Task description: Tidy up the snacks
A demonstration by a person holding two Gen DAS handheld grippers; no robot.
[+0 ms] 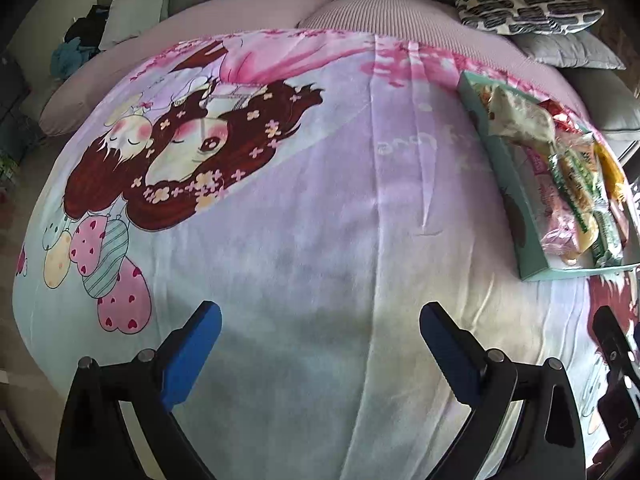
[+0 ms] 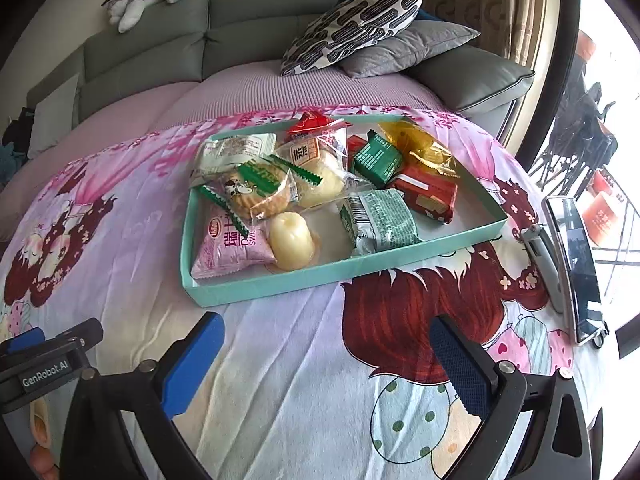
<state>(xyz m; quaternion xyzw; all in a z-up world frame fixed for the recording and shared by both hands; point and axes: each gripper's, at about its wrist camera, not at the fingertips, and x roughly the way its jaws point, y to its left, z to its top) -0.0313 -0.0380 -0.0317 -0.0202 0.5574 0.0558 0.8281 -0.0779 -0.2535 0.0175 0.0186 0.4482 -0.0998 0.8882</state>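
A shallow teal tray lies on the cartoon-print cloth, holding several wrapped snacks: a pink pack, a pale jelly cup, a green-striped biscuit pack, a grey-green pack, a red wafer pack, a green pack and a yellow pack. My right gripper is open just in front of the tray, nothing between its blue pads. In the left wrist view the tray sits at the far right. My left gripper is open over bare cloth.
A phone on a stand is at the cloth's right edge. Patterned and grey cushions lie on the grey sofa behind. The left gripper's body shows at the right view's lower left. A window is at far right.
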